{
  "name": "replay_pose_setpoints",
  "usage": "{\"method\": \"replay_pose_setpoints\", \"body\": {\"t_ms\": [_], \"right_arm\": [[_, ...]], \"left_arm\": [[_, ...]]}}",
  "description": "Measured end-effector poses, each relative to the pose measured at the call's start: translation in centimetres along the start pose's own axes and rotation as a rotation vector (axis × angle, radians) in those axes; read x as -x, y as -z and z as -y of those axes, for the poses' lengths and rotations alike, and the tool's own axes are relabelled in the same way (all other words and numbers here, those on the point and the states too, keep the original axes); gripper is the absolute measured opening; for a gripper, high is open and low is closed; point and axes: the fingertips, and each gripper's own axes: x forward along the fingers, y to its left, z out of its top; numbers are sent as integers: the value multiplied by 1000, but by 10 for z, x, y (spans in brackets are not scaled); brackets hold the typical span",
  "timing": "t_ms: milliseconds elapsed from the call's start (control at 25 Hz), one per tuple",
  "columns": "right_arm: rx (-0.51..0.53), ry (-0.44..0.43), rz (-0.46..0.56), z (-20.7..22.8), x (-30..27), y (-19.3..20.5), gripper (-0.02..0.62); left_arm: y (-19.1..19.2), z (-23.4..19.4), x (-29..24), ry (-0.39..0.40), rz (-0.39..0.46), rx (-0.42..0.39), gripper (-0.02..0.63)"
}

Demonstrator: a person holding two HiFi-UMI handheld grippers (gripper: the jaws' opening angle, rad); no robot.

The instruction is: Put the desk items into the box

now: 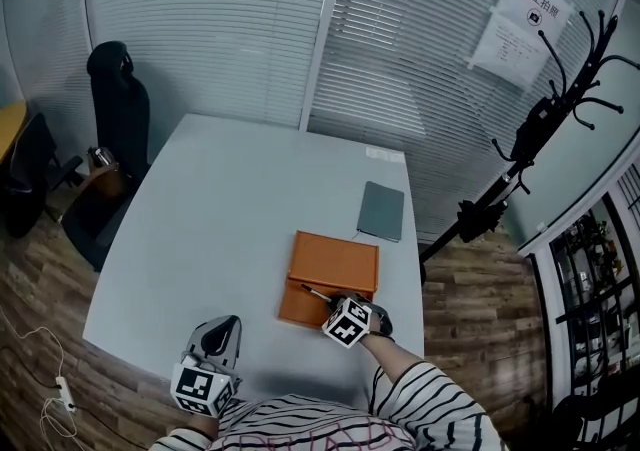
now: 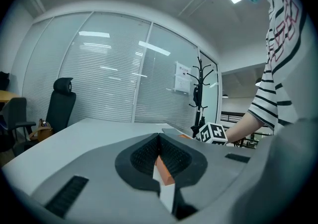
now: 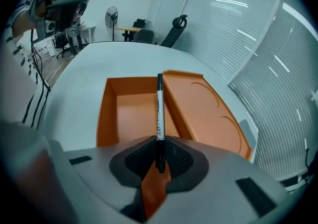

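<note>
Pen [image 3: 159, 109] stands clamped by its lower end in the right gripper [image 3: 159, 154], its barrel pointing up the middle of the frame over the orange box [image 3: 128, 113]. The barrel lines up with the wall shared by the open box and the lid [image 3: 201, 106] lying to its right.

If it is let go from here, the tip could catch that wall, and the pen could then tip onto the lid or roll out across the table [image 1: 220, 219].

Only the right gripper view shows the box's bare inside. Only the head view shows a grey notebook [image 1: 381, 210] lying apart at upper right, probably another item to pack. At that frame's lower left, the left gripper [image 2: 159, 161] hangs back; its own view shows its jaws pressed together on nothing.
</note>
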Motion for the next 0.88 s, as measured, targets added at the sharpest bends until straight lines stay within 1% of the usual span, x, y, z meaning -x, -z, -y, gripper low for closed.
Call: {"method": "replay_pose_setpoints", "body": {"t_ms": [80,160,400,880], "right_arm": [[3,-24,-32,-1,-7,3,64],[1,-48,-42,-4,-10,2,64],[-1,-69,-81,-8,-20,4,64],[-2,-119,-94,-7,-23,4,64]], "left_arm": [[1,-2,-1,-1,-2,3,21],[2,-3,-1,0,-2,5,21],[5,-5,-2,4,-4,9,21],[7,-5,-4,9,-11,15,21]]}}
